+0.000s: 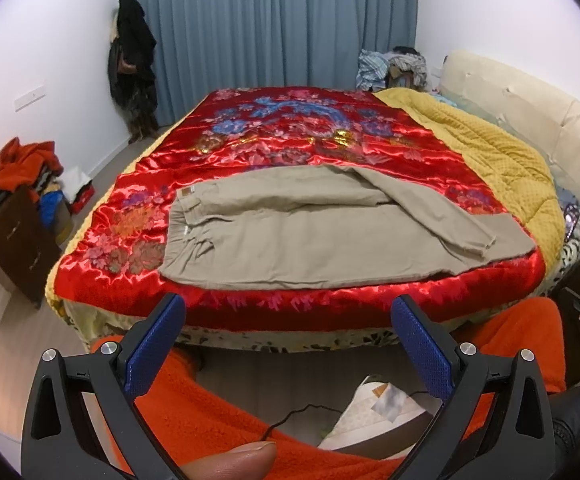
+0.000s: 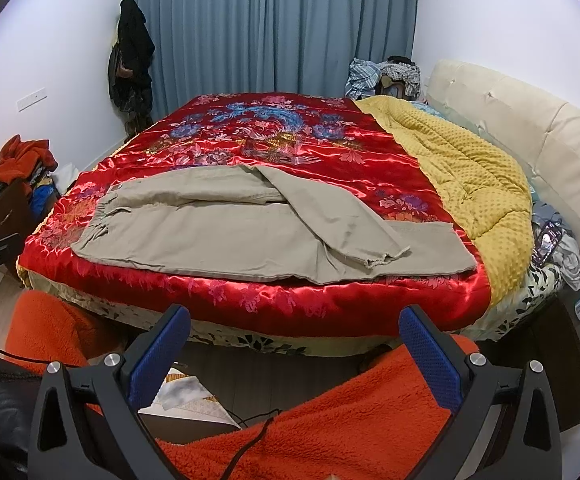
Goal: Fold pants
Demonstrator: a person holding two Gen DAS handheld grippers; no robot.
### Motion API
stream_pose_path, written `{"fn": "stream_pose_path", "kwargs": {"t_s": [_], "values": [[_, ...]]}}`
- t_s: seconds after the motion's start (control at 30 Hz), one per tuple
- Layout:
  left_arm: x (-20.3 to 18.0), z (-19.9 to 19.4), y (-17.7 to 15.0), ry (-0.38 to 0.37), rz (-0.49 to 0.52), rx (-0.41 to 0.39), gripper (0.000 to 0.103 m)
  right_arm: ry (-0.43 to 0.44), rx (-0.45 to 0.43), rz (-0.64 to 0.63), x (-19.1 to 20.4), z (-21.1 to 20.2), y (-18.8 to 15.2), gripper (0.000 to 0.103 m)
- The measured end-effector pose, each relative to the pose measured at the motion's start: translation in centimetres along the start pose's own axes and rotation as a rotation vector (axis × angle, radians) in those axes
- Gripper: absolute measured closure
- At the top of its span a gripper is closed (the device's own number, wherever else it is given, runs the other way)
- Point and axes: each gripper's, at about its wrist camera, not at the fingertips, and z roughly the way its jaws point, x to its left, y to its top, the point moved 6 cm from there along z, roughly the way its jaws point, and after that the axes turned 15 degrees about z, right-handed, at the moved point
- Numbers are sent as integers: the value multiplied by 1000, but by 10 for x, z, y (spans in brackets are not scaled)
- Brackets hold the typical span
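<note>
A dark wooden cabinet (image 1: 13, 236) piled with clothes stands left of the bed. The beige cotton pants (image 1: 290, 232) lie on the red satin floral bedspread (image 1: 290, 140), one leg folded across. Both the left gripper (image 1: 290, 344) and right gripper (image 2: 294, 350) hover before the bed edge, blue-padded fingers (image 1: 155, 348) wide apart, holding nothing.

Open air above pants (image 1: 290, 236)

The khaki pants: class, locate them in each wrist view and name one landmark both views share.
Left wrist: khaki pants lie centre frame on the red quilt.
Right wrist: khaki pants sit left of centre.
Shared landmark: blue curtain behind the bed.
</note>
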Motion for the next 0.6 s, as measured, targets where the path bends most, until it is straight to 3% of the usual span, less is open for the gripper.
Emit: {"fn": "stream_pose_path", "kwargs": {"t_s": [0.6], "values": [[-9,-2,1,-26,-9,3,1,21,13,-8,6,2,-4,0]]}}
